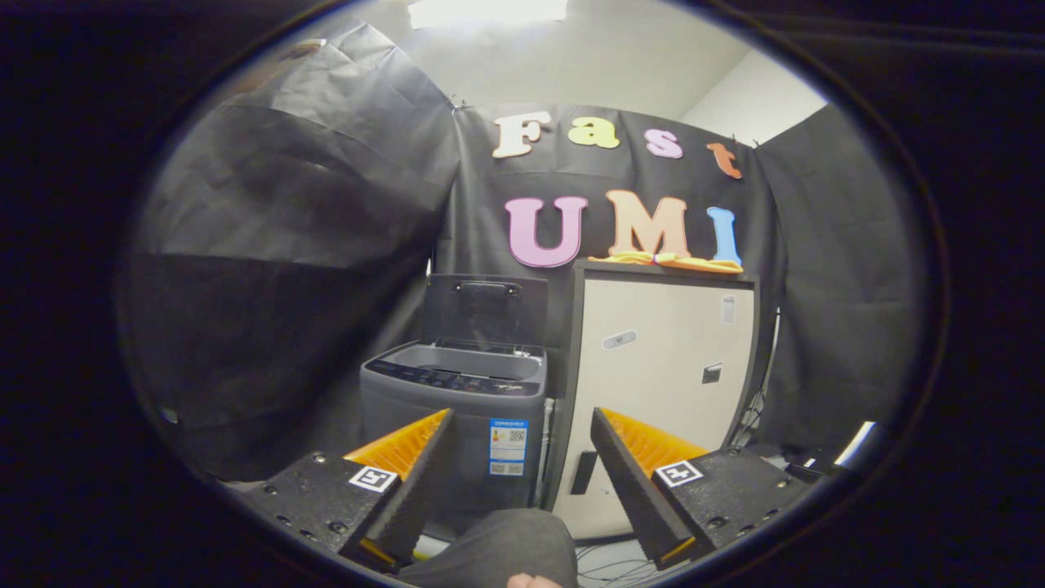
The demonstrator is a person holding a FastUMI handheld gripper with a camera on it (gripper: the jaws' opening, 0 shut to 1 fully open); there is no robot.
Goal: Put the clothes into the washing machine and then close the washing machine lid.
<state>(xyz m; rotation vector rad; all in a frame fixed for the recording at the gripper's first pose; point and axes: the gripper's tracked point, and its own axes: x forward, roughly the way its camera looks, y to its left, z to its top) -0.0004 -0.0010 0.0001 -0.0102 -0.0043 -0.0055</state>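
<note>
Gripper (522, 425): fingers standing wide apart, holding nothing, well short of the machine.
Washing machine (454, 416): sitting beyond the fingers, against the black cloth wall, just beside the cabinet.
Lid (486, 309): standing upright, leaving the tub open.
Cabinet (661, 359): pale, dark-framed, standing on the machine's right.
Clothes (678, 261): yellow-orange fabric lying on the cabinet's top.
Sleeve (498, 547): grey, showing low between the fingers.

No legible text on the washing machine (454, 408).
</note>
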